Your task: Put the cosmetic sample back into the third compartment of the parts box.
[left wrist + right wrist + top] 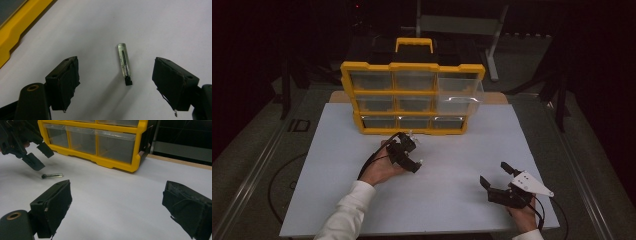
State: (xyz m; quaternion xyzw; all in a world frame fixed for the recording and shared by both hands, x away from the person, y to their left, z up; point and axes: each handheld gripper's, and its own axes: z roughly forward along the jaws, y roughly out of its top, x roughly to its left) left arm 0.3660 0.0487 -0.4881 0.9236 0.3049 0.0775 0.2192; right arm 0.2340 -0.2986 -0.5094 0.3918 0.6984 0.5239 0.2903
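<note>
A small clear tube (123, 61) with a black cap at its near end lies flat on the white tabletop (452, 200). My left gripper (115, 61) hovers over it with the jaws open, one on each side of the tube and neither touching it. In the high view the left gripper (413, 153) sits just in front of the yellow drawer organizer (412, 66). My right gripper (494, 173) rests near the table's front right, open with nothing between its jaws. The right gripper view looks past its own jaws (117, 186) to the tube (52, 175) and the left gripper (27, 150) above it.
The organizer (113, 164) stands upright at the back of the table with clear drawers in three rows. Its top right drawer (459, 95) is pulled out. The organizer's yellow edge (15, 27) lies close to the left gripper. A metal stand (494, 45) is behind.
</note>
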